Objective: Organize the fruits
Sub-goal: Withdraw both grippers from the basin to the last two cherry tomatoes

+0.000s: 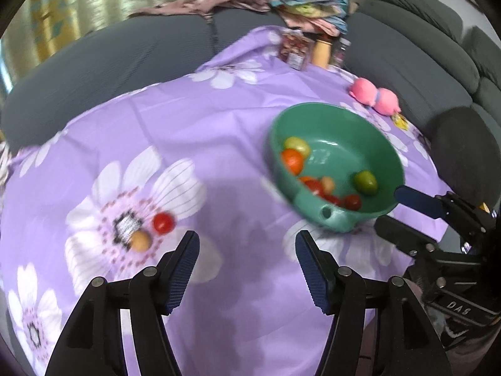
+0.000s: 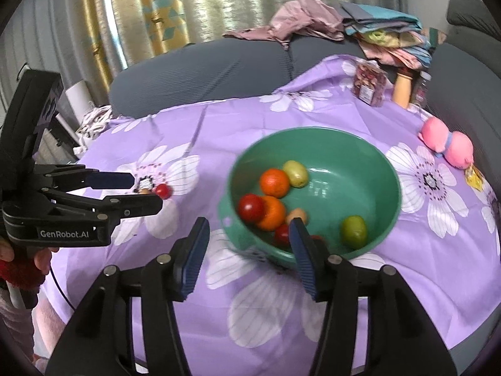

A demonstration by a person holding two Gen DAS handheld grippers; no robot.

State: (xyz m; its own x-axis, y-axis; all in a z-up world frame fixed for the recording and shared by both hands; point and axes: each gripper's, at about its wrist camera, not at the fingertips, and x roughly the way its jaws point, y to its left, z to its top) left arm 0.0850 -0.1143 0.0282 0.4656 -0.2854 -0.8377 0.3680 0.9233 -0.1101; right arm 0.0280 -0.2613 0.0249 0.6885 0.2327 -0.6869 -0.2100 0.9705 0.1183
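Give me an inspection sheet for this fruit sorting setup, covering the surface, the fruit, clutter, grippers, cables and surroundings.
Surface: purple floral cloth covers the table.
Job's things: green bowl holds two oranges, two green fruits, red fruits and a pale one. A red fruit and a tan fruit lie loose on the cloth, left of the bowl.
Clutter: pink plush toy, jar of dried petals, tan bottle, all beyond the bowl.
Grippers: left gripper open, empty. Right gripper open, empty, near the bowl's front rim.
Cables: a thin dark cord hangs below the left gripper.
Surroundings: grey sofa, piled fabrics, curtains.
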